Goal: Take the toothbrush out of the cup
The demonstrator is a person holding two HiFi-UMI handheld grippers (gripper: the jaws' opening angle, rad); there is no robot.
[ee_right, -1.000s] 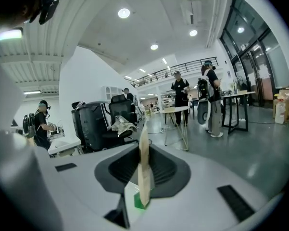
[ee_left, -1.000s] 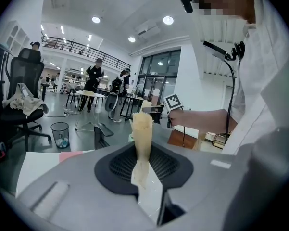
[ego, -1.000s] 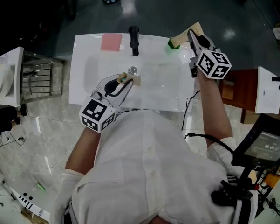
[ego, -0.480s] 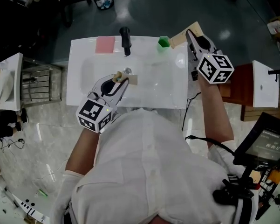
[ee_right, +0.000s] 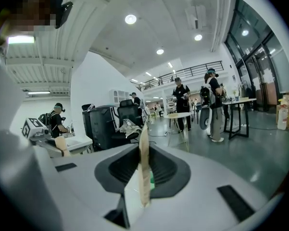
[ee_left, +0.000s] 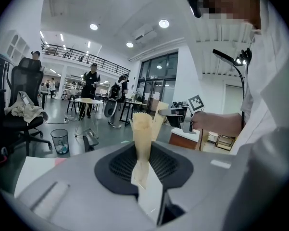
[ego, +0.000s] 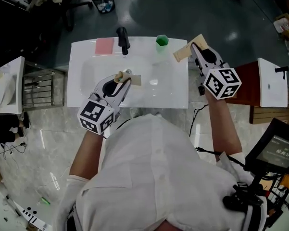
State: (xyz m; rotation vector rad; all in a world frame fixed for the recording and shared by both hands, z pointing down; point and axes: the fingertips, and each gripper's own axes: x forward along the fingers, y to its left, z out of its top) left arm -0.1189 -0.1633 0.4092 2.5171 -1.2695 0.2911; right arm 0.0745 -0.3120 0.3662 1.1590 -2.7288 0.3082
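Pinching beige flat strip point(ego: 182, 55) in right tool point(ego: 195, 48); drawing it back, clear of green plastic cup point(ego: 162, 40) on white washbasin point(ego: 81, 83), after touching cup a second ago. Judging strip to be toothbrush: extraction apparently done. Clamping cream paper-like piece point(ee_left: 143, 129) in left tool point(ego: 127, 78).

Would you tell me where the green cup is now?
In the head view the green cup stands on the back rim of the white basin, right of the black tap and left of the right hand-held gripper.
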